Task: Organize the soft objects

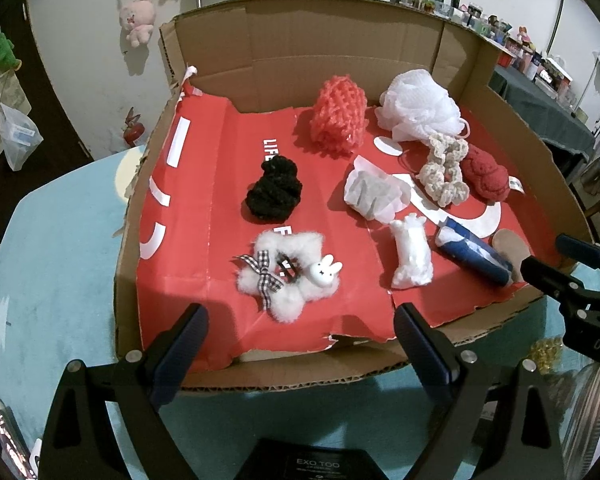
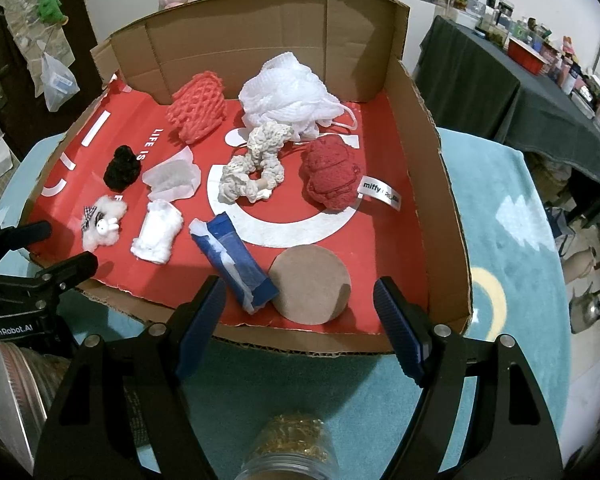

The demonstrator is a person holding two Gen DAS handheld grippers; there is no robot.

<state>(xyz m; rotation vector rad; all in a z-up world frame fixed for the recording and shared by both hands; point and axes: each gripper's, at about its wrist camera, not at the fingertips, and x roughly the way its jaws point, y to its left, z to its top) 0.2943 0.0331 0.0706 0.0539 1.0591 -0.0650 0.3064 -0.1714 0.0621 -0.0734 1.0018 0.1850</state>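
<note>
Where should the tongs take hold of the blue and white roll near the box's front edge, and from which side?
Grip the blue and white roll across its middle, coming from above with the open right tongs nearest it. It lies flat and slanted, so turn the fingers to straddle its narrow width. Its lower end touches the brown disc; stay clear of that end.

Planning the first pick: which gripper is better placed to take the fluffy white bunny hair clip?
Left. The left gripper hangs open right before the bunny hair clip at the tray's near-left corner. The right gripper faces the brown round pad, farther right.
</note>
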